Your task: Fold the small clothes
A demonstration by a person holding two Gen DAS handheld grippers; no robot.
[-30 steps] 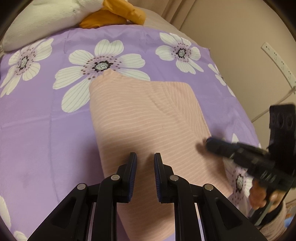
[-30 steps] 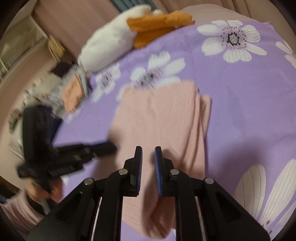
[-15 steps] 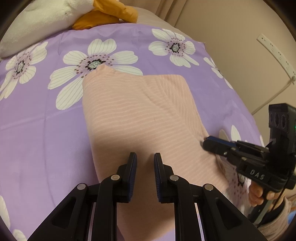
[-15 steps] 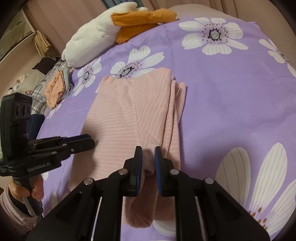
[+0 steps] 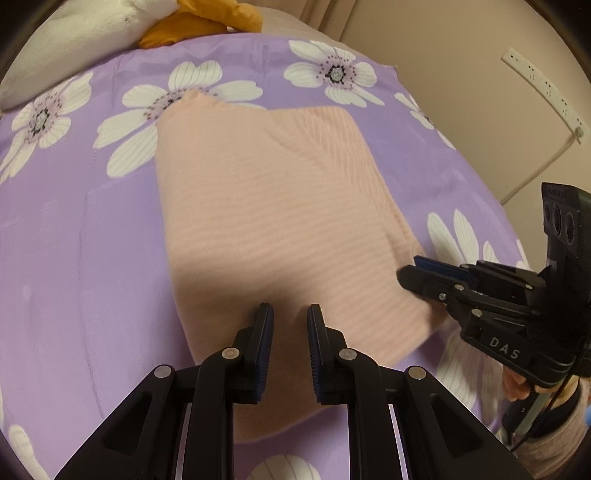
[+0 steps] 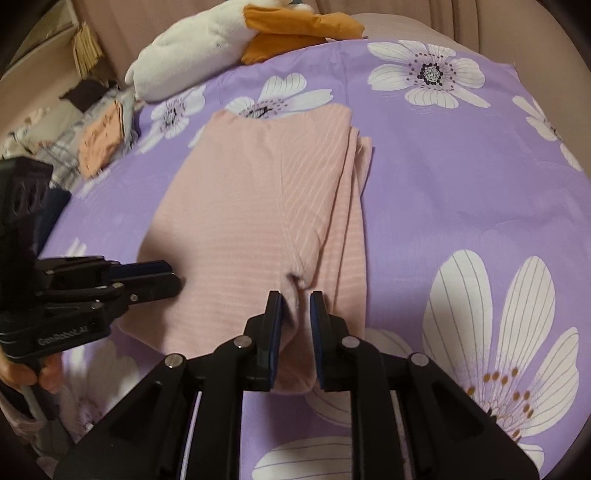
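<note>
Pink striped garment [image 5: 273, 206]: folded to a rough rectangle, thin pale stripes, layered fold edges stacked along its right side in the right wrist view [image 6: 258, 221]. Lies mid-bed on the purple floral sheet [image 5: 74, 258], near the front edge.

Left gripper [image 5: 290, 317]: jaws slightly apart, nothing between them, over the garment's near left portion.

Right gripper [image 6: 295, 306]: narrow gap, a pinch of the garment's near edge bunched between the fingers.

White and orange plush toy [image 6: 221, 33]: far edge of the bed.

Heap of clothes [image 6: 99, 136]: beyond the left edge.
</note>
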